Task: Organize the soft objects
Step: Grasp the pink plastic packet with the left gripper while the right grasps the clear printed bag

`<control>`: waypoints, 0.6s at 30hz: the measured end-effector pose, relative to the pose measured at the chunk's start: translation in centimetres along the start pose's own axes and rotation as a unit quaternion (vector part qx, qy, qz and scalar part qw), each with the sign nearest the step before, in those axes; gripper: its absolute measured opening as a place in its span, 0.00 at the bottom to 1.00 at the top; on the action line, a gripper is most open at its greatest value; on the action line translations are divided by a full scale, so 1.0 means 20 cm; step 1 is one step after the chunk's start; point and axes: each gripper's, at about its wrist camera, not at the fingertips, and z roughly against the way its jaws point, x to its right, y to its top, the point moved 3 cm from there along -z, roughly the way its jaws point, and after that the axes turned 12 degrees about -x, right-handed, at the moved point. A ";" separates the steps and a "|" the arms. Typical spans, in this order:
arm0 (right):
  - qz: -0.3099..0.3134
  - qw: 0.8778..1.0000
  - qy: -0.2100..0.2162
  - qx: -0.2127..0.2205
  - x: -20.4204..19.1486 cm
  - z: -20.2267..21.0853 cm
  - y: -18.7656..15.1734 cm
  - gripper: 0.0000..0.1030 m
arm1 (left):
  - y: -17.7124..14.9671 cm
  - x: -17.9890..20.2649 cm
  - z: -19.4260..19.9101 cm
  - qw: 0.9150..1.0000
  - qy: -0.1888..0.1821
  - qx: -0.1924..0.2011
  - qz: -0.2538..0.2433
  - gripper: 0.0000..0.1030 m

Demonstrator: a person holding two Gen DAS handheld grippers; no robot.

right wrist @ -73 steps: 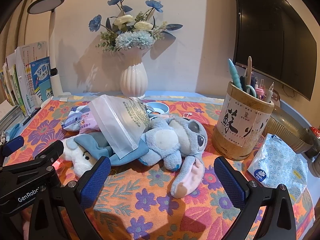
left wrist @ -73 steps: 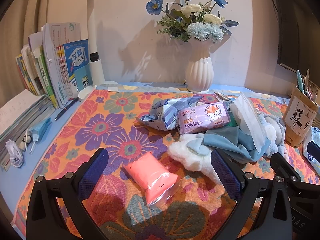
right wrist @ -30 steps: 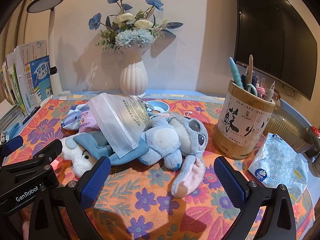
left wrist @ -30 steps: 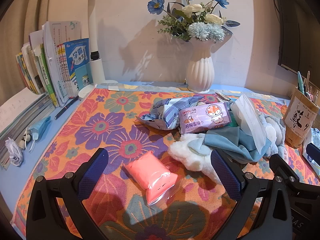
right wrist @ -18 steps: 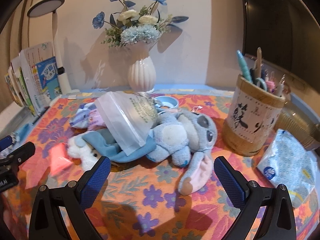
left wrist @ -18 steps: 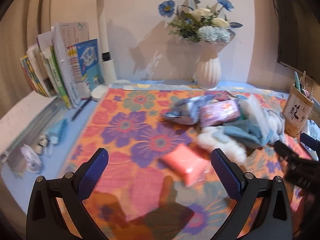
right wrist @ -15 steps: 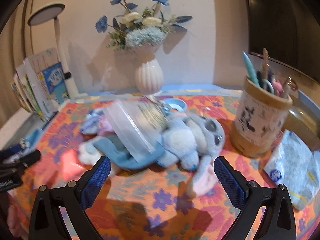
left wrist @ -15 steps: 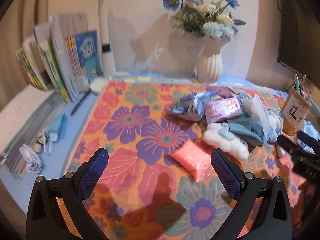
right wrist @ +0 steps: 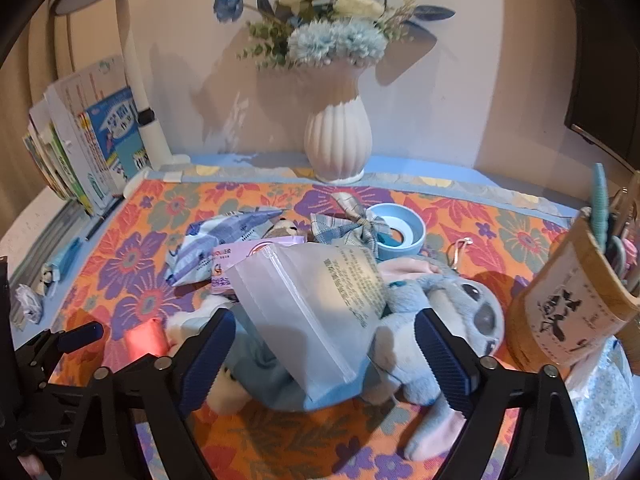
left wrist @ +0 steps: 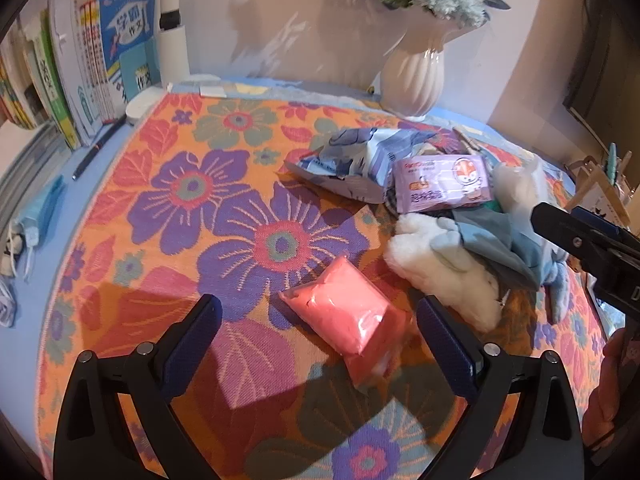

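Observation:
A pink soft packet [left wrist: 346,316] lies on the floral cloth [left wrist: 192,184], between the open fingers of my left gripper [left wrist: 320,334]. Beyond it lies a pile: a white plush [left wrist: 440,264], blue cloth [left wrist: 496,240], a purple wipes pack [left wrist: 440,184] and a blue-white packet [left wrist: 356,160]. My right gripper [right wrist: 324,356] is open above a translucent zip bag [right wrist: 316,300] that rests on the blue cloth and a blue Stitch plush [right wrist: 452,320]. The pink packet [right wrist: 146,340] shows at the left of the right wrist view.
A white vase [right wrist: 338,142] of flowers stands at the back. Books [left wrist: 80,64] and a lamp post [left wrist: 172,20] stand left. A wooden pen holder [right wrist: 580,300] stands right, with a tissue pack [right wrist: 608,400] before it. A blue round lid [right wrist: 400,232] lies behind the pile.
Both grippers have lifted and tilted down over the table. The left now frames the pink packet from above; the right has come over the zip bag and plush. Nothing was grasped.

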 end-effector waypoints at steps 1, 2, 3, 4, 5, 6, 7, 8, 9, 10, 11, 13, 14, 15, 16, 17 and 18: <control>0.003 1.000 -0.008 -0.004 -0.01 -0.02 0.01 0.86 | 0.00 0.00 -0.01 1.000 -0.002 -0.003 0.003 0.80; 0.006 1.000 -0.021 -0.009 -0.01 -0.06 0.02 0.81 | 0.01 0.00 -0.03 1.000 -0.001 -0.007 0.005 0.79; 0.007 0.999 -0.030 -0.017 -0.01 -0.09 0.03 0.72 | 0.01 0.00 -0.05 1.000 -0.001 -0.012 0.005 0.79; 0.005 0.999 -0.031 -0.025 -0.01 -0.13 0.03 0.67 | 0.02 0.00 -0.07 1.000 -0.002 -0.017 0.005 0.79; 0.003 0.999 -0.029 -0.030 0.00 -0.15 0.03 0.60 | 0.02 0.00 -0.09 1.000 -0.007 -0.023 0.007 0.78; -0.003 0.999 -0.028 -0.032 0.01 -0.17 0.03 0.57 | 0.02 0.01 -0.09 1.000 -0.011 -0.024 0.010 0.74; -0.007 0.999 -0.029 -0.032 0.02 -0.18 0.03 0.55 | 0.02 0.01 -0.10 1.000 -0.012 -0.023 0.014 0.68; -0.009 0.999 -0.030 -0.032 0.03 -0.19 0.04 0.50 | 0.02 0.01 -0.10 1.000 -0.010 -0.021 0.014 0.66; -0.009 0.999 -0.032 -0.029 0.03 -0.19 0.04 0.48 | 0.02 0.02 -0.10 1.000 -0.008 -0.018 0.013 0.64; -0.008 0.999 -0.034 -0.026 0.04 -0.19 0.03 0.46 | 0.02 0.03 -0.10 1.000 -0.008 -0.015 0.013 0.60; -0.006 0.999 -0.037 -0.023 0.03 -0.19 0.03 0.43 | 0.02 0.04 -0.09 1.000 -0.009 -0.013 0.013 0.58; -0.006 0.999 -0.039 -0.016 0.03 -0.18 0.03 0.41 | 0.02 0.04 -0.09 1.000 -0.010 -0.012 0.014 0.51; -0.005 0.999 -0.040 -0.012 0.03 -0.17 0.03 0.39 | 0.02 0.04 -0.09 1.000 -0.014 -0.011 0.015 0.51; -0.004 0.999 -0.041 -0.010 0.03 -0.17 0.02 0.38 | 0.02 0.05 -0.09 1.000 -0.018 -0.011 0.014 0.48; -0.003 0.999 -0.044 -0.006 0.02 -0.17 0.02 0.37 | 0.02 0.05 -0.08 1.000 -0.017 -0.010 0.013 0.44; 0.000 0.999 -0.046 -0.003 0.02 -0.16 0.02 0.36 | 0.02 0.06 -0.08 1.000 -0.013 -0.008 0.011 0.44; 0.002 0.999 -0.047 0.000 0.01 -0.16 0.02 0.36 | 0.02 0.06 -0.08 1.000 -0.012 -0.007 0.009 0.44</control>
